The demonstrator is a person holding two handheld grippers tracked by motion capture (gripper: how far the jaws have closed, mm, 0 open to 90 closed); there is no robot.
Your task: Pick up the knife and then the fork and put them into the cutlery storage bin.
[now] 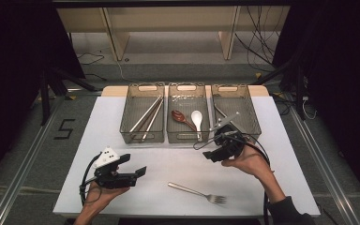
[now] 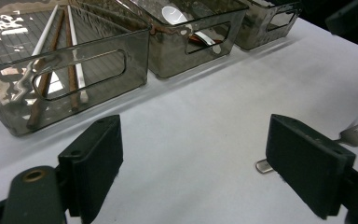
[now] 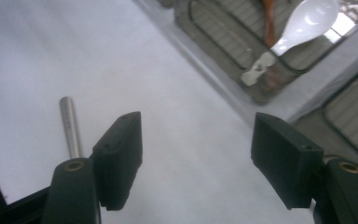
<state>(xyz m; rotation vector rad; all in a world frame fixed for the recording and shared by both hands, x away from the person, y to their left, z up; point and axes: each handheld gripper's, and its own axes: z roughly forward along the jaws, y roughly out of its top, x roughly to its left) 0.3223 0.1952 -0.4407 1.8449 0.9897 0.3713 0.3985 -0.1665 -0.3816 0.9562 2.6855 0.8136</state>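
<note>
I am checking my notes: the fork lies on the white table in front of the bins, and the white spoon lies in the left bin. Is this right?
Not quite. The fork does lie on the table, but the white spoon is in the middle bin, beside a brown spoon, as the high view shows.

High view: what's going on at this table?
A person holds a two-jaw gripper in each hand over a white table. Both the left gripper and right gripper are open and empty. A silver metal fork lies loose between them. Three smoky plastic bins behind hold chopsticks, a brown spoon and a white ceramic spoon.
</note>
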